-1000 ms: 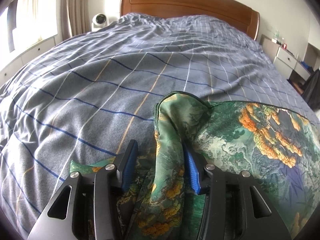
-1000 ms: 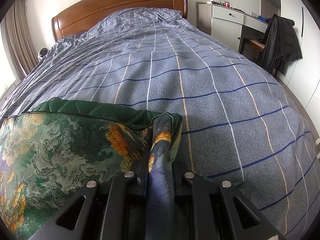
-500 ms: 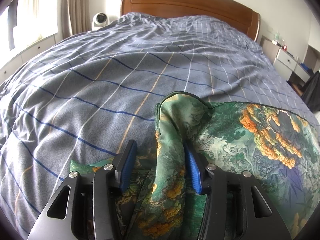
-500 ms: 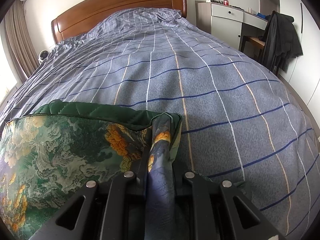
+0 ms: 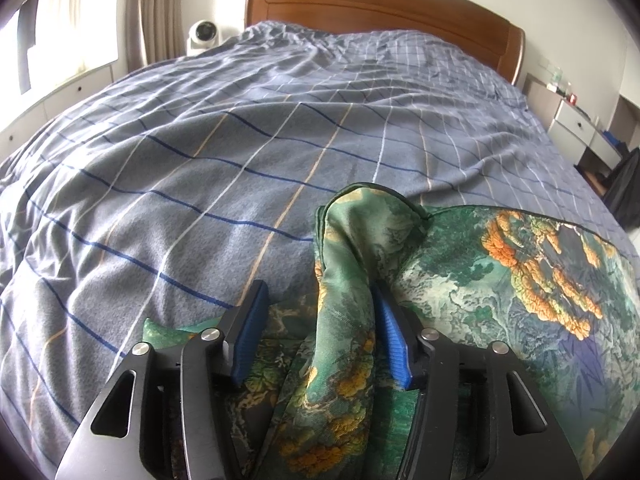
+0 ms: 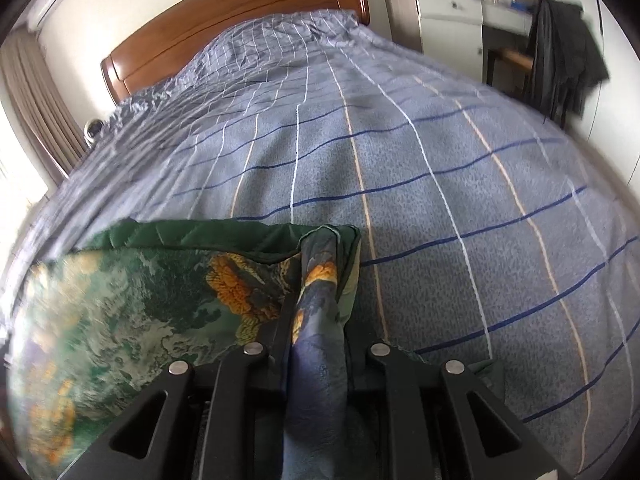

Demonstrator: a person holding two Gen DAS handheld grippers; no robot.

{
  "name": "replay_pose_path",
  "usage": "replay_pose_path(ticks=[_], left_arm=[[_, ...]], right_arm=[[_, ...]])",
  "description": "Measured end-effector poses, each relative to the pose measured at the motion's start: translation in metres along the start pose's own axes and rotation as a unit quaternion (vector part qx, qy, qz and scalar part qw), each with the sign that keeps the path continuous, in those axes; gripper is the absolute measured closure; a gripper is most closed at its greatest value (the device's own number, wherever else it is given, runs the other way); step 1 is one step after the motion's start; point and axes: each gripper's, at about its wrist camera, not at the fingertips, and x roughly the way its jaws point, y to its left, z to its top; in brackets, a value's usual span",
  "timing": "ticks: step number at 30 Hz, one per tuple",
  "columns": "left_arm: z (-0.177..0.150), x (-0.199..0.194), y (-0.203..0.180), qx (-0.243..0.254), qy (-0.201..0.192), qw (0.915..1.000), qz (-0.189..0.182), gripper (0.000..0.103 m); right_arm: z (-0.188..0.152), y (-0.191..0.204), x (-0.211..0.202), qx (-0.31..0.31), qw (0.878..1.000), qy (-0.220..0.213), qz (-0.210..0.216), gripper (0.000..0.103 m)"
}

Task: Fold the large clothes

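Tilted leftward now, right claw (image 6: 316, 320) clamps the garment (image 6: 132, 320); left claw (image 5: 318, 332) gapes, cloth between.

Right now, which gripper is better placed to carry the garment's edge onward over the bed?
Right gripper: it looks clamped on the green printed garment. The left gripper stands open around its fold.

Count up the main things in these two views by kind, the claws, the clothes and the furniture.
Claws: 2, left claw and right claw
Clothes: 2, green landscape-print silky garment and black jacket hanging by the desk
Furniture: 2, bed with grey-blue checked cover and white desk
Total: 6
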Motion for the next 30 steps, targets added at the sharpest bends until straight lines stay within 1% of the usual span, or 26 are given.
replay_pose_path(ticks=[1,2,3,4,5,7,9,10,11,13,14,15,17,18,19,21,22,24,25,26,28,30], left_arm=[[0.001,0.0,0.001,-0.005,0.003,1.0,-0.001,0.041],[0.001,-0.001,0.004,-0.009,0.007,0.9999,-0.001,0.036],[0.003,-0.001,0.006,-0.015,0.014,0.9998,0.0,0.032],[0.005,-0.002,0.008,-0.024,0.022,0.9995,0.001,0.024],[0.007,-0.002,0.011,-0.031,0.029,0.9991,0.001,0.019],[0.014,-0.009,0.015,-0.042,0.047,0.998,-0.005,0.018],[0.022,-0.024,0.019,-0.047,0.047,0.9977,-0.011,0.018],[0.026,-0.038,0.021,-0.049,0.036,0.998,-0.017,0.018],[0.027,-0.049,0.022,-0.047,0.025,0.9983,-0.023,0.015],[0.03,-0.081,0.018,-0.03,-0.007,0.9991,-0.029,0.01],[0.029,-0.093,0.013,-0.018,-0.017,0.9992,-0.03,0.009],[0.028,-0.103,0.006,-0.001,-0.024,0.9992,-0.033,0.008],[0.024,-0.118,-0.014,0.035,-0.022,0.9982,-0.043,0.008],[0.02,-0.125,-0.028,0.055,-0.017,0.997,-0.053,0.008],[0.016,-0.129,-0.044,0.071,-0.01,0.9952,-0.066,0.008],[0.011,-0.134,-0.072,0.092,0.004,0.9917,-0.09,0.008],[0.009,-0.135,-0.089,0.102,0.012,0.9891,-0.105,0.007],[0.008,-0.133,-0.112,0.119,0.022,0.9854,-0.119,0.007],[0.007,-0.128,-0.132,0.132,0.028,0.9837,-0.119,0.007],[0.011,-0.123,-0.137,0.137,0.03,0.9829,-0.119,0.007],[0.012,-0.109,-0.162,0.146,0.041,0.9815,-0.117,0.007],[0.008,-0.095,-0.182,0.15,0.057,0.9799,-0.119,0.007]], right_arm=[[0.005,-0.004,-0.002,0.012,1.0,0.009,0.01,0.078],[0.009,-0.007,-0.008,0.023,1.0,0.011,0.005,0.062],[0.014,-0.01,-0.016,0.032,0.999,0.006,-0.007,0.054],[0.016,-0.012,-0.023,0.037,0.999,-0.001,-0.013,0.044],[0.02,-0.013,-0.04,0.041,0.999,-0.02,-0.018,0.043],[0.021,-0.008,-0.069,0.032,0.998,-0.045,-0.029,0.043],[0.017,0.003,-0.09,0.008,0.998,-0.056,-0.028,0.043],[0.011,0.016,-0.105,-0.017,0.998,-0.057,-0.015,0.043],[0.005,0.025,-0.114,-0.033,0.998,-0.058,-0.004,0.043],[-0.014,0.046,-0.134,-0.069,0.995,-0.057,0.034,0.042],[-0.024,0.055,-0.139,-0.084,0.994,-0.053,0.051,0.039],[-0.035,0.063,-0.141,-0.098,0.992,-0.048,0.063,0.038],[-0.05,0.067,-0.133,-0.115,0.991,-0.032,0.059,0.038],[-0.056,0.065,-0.122,-0.12,0.992,-0.02,0.04,0.038],[-0.062,0.057,-0.113,-0.114,0.993,-0.012,0.012,0.038],[-0.065,0.04,-0.103,-0.086,0.995,-0.009,-0.051,0.038],[-0.066,0.033,-0.105,-0.064,0.996,-0.012,-0.057,0.038],[-0.069,0.028,-0.118,-0.031,0.999,-0.023,-0.037,0.038],[-0.074,0.032,-0.133,-0.029,0.999,-0.035,-0.026,0.038],[-0.08,0.039,-0.145,-0.037,0.998,-0.045,-0.018,0.038],[-0.094,0.052,-0.168,-0.059,0.996,-0.059,-0.004,0.038],[-0.111,0.056,-0.19,-0.074,0.995,-0.065,0.015,0.038]])
